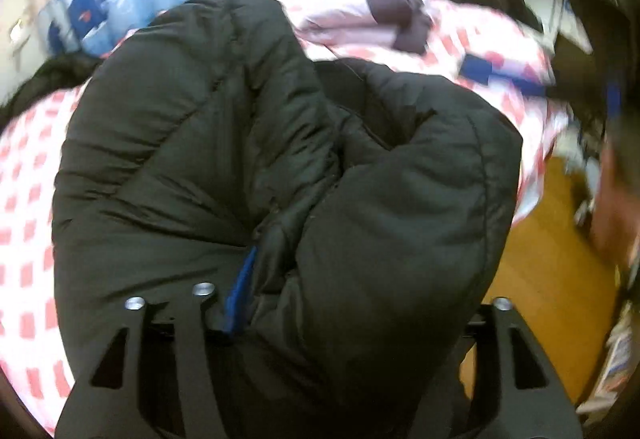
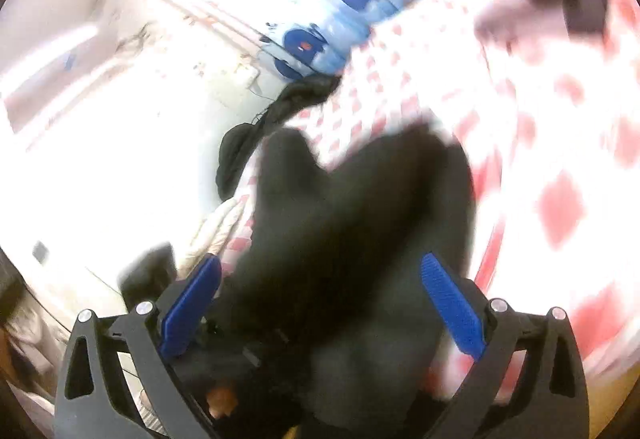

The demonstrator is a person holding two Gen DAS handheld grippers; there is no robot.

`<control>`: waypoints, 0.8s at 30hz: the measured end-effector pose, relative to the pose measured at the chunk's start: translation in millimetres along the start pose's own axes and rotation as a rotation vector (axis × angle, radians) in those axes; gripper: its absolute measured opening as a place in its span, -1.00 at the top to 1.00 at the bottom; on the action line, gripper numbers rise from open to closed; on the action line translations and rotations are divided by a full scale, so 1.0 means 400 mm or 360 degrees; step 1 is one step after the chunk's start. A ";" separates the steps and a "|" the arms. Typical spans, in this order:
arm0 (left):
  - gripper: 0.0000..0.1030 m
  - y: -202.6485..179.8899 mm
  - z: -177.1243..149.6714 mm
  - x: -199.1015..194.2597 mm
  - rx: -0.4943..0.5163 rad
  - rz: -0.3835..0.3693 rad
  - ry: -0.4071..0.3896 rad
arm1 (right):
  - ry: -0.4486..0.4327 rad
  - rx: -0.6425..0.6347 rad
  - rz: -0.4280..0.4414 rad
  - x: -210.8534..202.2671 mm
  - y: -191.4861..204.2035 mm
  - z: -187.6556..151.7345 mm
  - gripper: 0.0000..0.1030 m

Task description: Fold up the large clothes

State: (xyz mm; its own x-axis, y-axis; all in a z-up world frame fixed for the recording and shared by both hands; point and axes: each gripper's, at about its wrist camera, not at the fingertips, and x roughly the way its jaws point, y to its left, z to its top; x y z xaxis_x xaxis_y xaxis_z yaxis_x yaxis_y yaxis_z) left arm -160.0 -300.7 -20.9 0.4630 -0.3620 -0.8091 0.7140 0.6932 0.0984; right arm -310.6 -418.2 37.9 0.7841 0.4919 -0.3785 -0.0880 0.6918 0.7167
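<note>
Between your left gripper's (image 1: 320, 303) fingers bulges the black puffer jacket (image 1: 280, 159), bunched thick and lifted off the red-checked bedspread (image 1: 24, 199), probably so a fold can be carried over. One blue pad (image 1: 238, 291) presses into the fabric, the other is buried, so that claw seems pinched on the jacket. Its long axis runs away from you toward the pink garment (image 1: 352, 23). Your right gripper (image 2: 320, 303) stands spread, with blurred jacket fabric between the pads; I cannot tell if it touches.
</note>
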 end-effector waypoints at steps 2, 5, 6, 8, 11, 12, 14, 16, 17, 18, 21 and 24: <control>-0.30 -0.056 -0.027 -0.029 0.0072 0.0054 0.0021 | 0.0016 -0.0177 -0.0091 0.022 0.059 0.042 -0.87; -0.38 -0.114 -0.047 -0.079 0.0185 0.0074 0.0063 | 0.0135 -0.0431 -0.0219 0.129 0.148 0.075 -0.87; -0.38 -0.131 -0.064 -0.124 0.0192 0.0047 0.0071 | 0.0209 -0.0502 -0.0274 0.176 0.162 0.078 -0.87; -0.38 -0.126 -0.086 -0.182 0.0200 -0.0056 0.0073 | 0.0294 -0.0581 -0.0383 0.245 0.159 0.059 -0.87; -0.38 -0.061 -0.100 -0.263 0.0092 -0.0288 0.0057 | 0.0425 -0.0623 -0.0651 0.320 0.073 0.036 -0.87; -0.38 -0.018 -0.106 -0.301 -0.0020 -0.0447 0.0035 | 0.0455 -0.0508 -0.0603 0.316 0.032 0.025 -0.87; -0.38 0.058 -0.104 -0.343 -0.0207 -0.0571 -0.0028 | 0.0467 -0.0511 -0.0657 0.315 0.002 0.000 -0.87; -0.40 0.141 -0.074 -0.376 -0.0401 -0.0531 -0.0147 | 0.0475 -0.0506 -0.0697 0.313 -0.016 -0.014 -0.87; -0.45 0.179 -0.056 -0.372 -0.0478 -0.0508 -0.0186 | 0.0483 -0.0491 -0.0717 0.309 -0.020 -0.019 -0.87; -0.46 0.208 -0.040 -0.357 -0.0531 -0.0489 -0.0199 | 0.0480 -0.0490 -0.0736 0.307 -0.018 -0.015 -0.87; -0.47 0.274 -0.097 -0.319 -0.0791 -0.0391 -0.0168 | 0.0452 -0.0497 -0.0834 0.276 0.005 -0.014 -0.87; -0.46 0.423 -0.180 -0.250 -0.1181 -0.0488 -0.0113 | 0.0475 -0.0425 -0.0898 0.274 -0.028 -0.035 -0.87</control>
State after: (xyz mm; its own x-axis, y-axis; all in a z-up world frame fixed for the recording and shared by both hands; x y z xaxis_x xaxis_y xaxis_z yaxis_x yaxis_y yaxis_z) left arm -123.5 -102.4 34.9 0.3532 -0.6247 -0.6964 0.2912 0.7808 -0.5527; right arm -232.3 -364.6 -20.1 0.5549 0.1164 -0.8238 0.1055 0.9723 0.2084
